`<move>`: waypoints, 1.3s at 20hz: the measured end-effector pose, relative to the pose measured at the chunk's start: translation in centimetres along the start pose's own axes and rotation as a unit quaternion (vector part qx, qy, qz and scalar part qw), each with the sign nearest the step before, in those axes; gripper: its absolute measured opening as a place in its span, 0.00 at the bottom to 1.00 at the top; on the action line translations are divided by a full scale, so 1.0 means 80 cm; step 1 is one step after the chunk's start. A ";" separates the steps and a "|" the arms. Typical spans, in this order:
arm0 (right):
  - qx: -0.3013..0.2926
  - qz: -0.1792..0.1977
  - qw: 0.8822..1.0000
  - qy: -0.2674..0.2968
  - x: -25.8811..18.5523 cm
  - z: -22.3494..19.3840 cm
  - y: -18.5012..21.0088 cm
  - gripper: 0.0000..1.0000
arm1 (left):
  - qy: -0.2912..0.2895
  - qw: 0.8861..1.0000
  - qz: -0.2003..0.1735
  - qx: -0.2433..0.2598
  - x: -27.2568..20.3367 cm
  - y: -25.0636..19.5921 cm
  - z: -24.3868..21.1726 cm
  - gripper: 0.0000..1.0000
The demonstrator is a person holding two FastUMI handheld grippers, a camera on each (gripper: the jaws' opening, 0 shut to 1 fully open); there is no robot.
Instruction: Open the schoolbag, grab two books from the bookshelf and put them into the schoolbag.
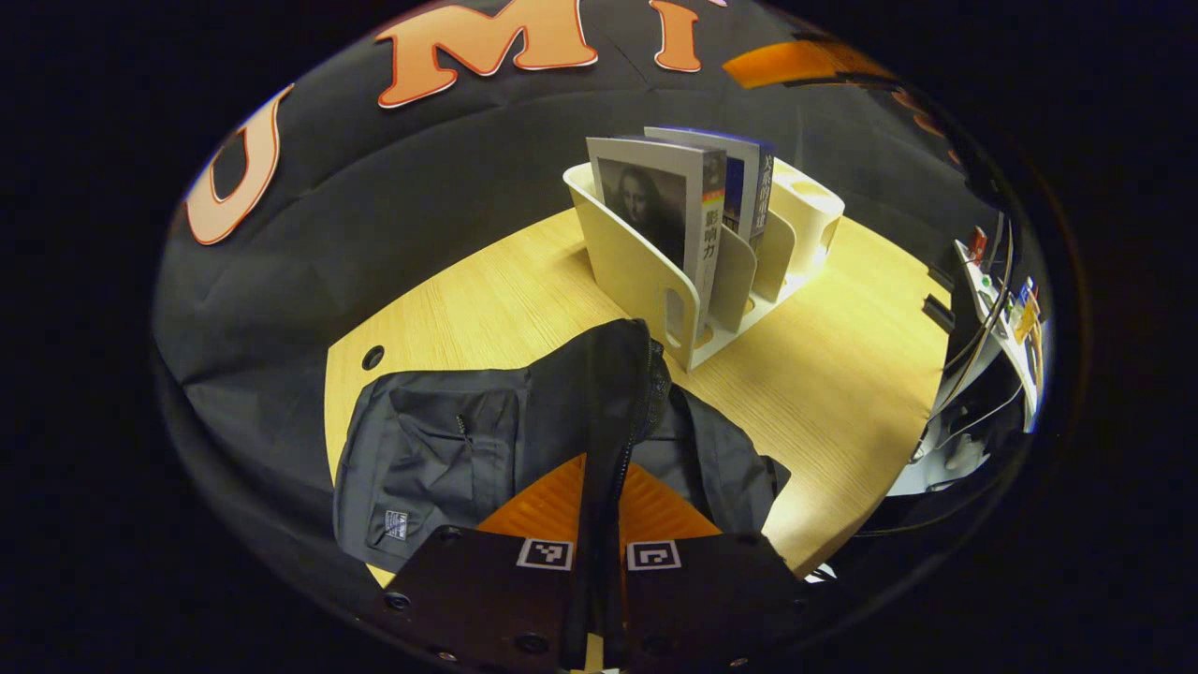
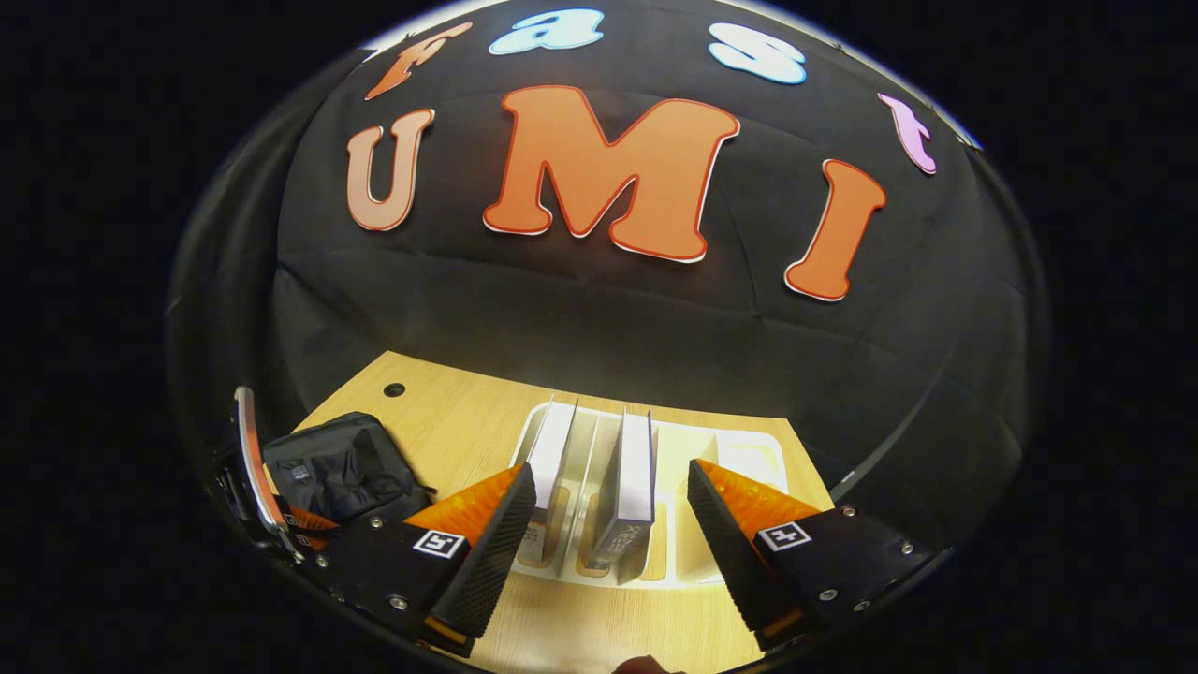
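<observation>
Gripping a raised fold of the schoolbag, the left tongs are closed tight on the dark fabric along the zipper edge — the cloth runs up between both fingers and hides whatever lies behind it, so the bag's inside cannot be seen. The bag's lower edge is cut off behind the tongs. It lies flat on the wooden worktop, just in front of the white bookshelf.

Over in the right gripper view, the right tongs hang wide open above the bookshelf, holding nothing — the two upright books sit between the spread fingers. The left-hand book stands in one slot, the right-hand book in the next slot over, dividers between them. Their covers are too foreshortened here to make out. The schoolbag shows at the far left, partly cut off, with the other gripper at its edge.
</observation>
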State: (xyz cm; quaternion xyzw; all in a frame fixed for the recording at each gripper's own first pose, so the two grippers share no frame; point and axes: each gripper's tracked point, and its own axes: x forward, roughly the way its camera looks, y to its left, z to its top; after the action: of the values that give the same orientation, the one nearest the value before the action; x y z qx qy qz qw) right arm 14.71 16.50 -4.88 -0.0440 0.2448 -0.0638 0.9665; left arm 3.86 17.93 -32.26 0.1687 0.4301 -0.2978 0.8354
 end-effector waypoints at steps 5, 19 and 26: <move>-0.017 -0.001 1.000 0.022 0.013 0.009 0.016 0.98 | 0.003 0.999 -0.037 -0.014 -0.024 0.026 0.019 0.07; -0.010 0.055 0.983 0.176 0.091 -0.035 0.051 0.98 | 0.026 0.996 -0.089 0.008 -0.068 0.088 0.060 0.05; -0.020 0.068 0.966 0.247 0.130 -0.050 0.062 0.98 | 0.053 0.993 -0.097 0.027 -0.076 0.107 0.071 0.05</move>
State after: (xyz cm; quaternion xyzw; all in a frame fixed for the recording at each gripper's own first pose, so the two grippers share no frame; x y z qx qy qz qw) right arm 22.36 19.71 -13.77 -0.0290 0.4796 -0.0016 0.8770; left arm 10.11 23.58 -23.85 0.1641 0.4801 -0.3798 0.7735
